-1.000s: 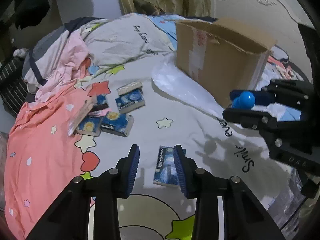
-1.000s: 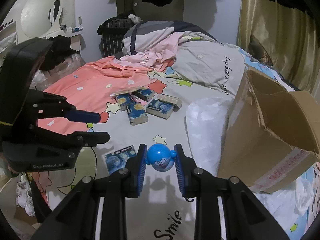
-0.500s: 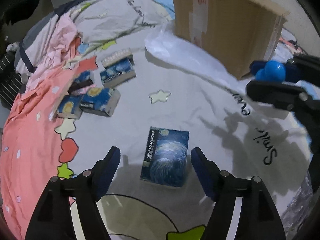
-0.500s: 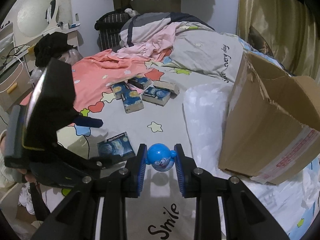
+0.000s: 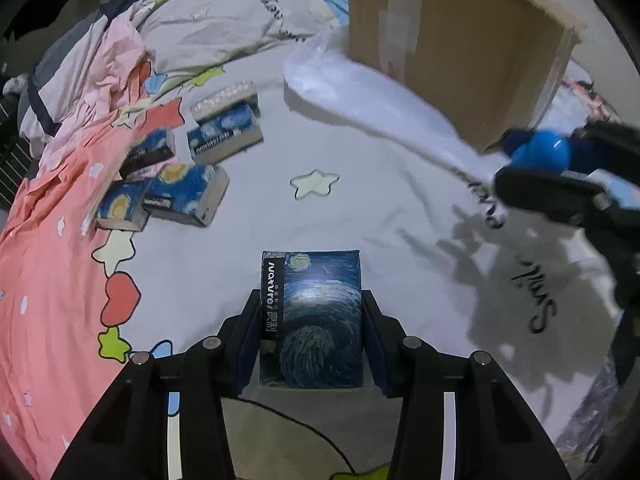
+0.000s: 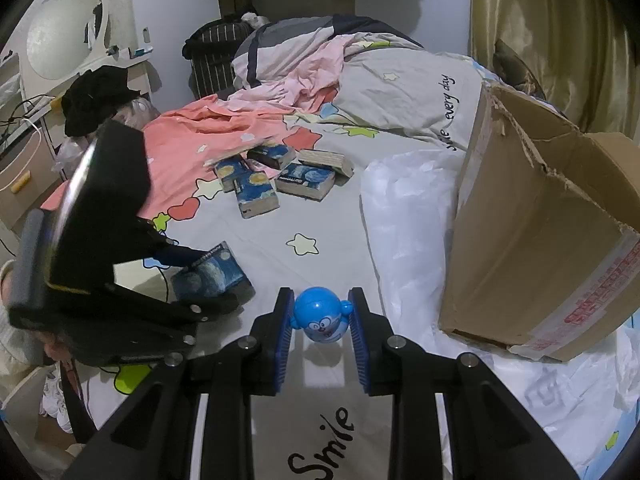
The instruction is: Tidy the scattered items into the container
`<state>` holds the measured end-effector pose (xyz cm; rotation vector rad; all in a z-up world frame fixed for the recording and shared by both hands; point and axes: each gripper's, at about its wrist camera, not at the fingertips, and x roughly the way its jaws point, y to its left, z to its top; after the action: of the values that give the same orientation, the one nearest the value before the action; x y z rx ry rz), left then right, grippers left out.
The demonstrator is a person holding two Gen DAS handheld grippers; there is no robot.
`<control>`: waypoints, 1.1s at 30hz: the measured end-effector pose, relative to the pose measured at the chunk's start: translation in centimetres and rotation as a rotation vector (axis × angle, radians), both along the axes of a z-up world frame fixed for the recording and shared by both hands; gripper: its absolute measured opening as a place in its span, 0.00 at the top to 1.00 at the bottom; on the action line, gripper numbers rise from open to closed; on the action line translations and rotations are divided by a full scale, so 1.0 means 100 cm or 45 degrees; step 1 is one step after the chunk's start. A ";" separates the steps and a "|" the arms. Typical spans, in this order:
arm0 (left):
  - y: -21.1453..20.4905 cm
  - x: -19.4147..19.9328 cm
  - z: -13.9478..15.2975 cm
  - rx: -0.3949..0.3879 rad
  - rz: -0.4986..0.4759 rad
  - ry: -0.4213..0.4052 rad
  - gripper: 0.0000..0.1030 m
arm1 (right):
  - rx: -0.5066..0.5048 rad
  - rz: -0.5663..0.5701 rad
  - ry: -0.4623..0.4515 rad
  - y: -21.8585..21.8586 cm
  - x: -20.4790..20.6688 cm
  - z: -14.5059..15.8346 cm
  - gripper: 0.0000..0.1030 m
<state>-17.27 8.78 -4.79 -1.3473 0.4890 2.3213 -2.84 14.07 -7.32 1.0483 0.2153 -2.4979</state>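
A blue starry-print box [image 5: 316,320] lies flat on the grey bedsheet. My left gripper [image 5: 311,300] straddles it, jaws closing, pads against its two long sides. The same box [image 6: 218,276] appears in the right wrist view, with the left gripper [image 6: 200,280] tilted down over it. My right gripper [image 6: 322,312] is shut on a small round blue cartoon toy [image 6: 320,320] and holds it above the sheet; the left wrist view shows that toy [image 5: 544,154] at far right. An open cardboard box [image 6: 540,220] stands on the bed to the right.
Several more starry-print boxes [image 5: 180,184] lie in a cluster at the sheet's left, near a pink cover. White plastic film [image 6: 408,208] spreads in front of the cardboard box [image 5: 460,40]. Rumpled bedding is piled at the back, and a curtain hangs behind the box.
My left gripper opened wide, dropped toward the lone starry box and has closed in on its sides. The right gripper sank slightly, still holding the blue toy.
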 end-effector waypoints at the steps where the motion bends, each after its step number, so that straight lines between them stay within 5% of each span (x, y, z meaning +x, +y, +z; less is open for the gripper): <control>1: 0.000 0.002 0.005 0.001 -0.002 0.012 0.55 | -0.002 0.003 0.005 0.000 0.001 0.001 0.75; 22: 0.042 0.016 0.084 0.067 -0.117 0.151 0.54 | -0.078 -0.017 0.200 0.026 0.023 0.063 0.75; 33: 0.075 0.027 0.134 0.036 -0.207 0.318 0.54 | -0.220 -0.046 0.299 0.058 0.026 0.103 0.75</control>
<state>-14.62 16.32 8.59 -0.9700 0.6143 2.3609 -0.26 19.91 2.97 0.6960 0.0476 -2.6159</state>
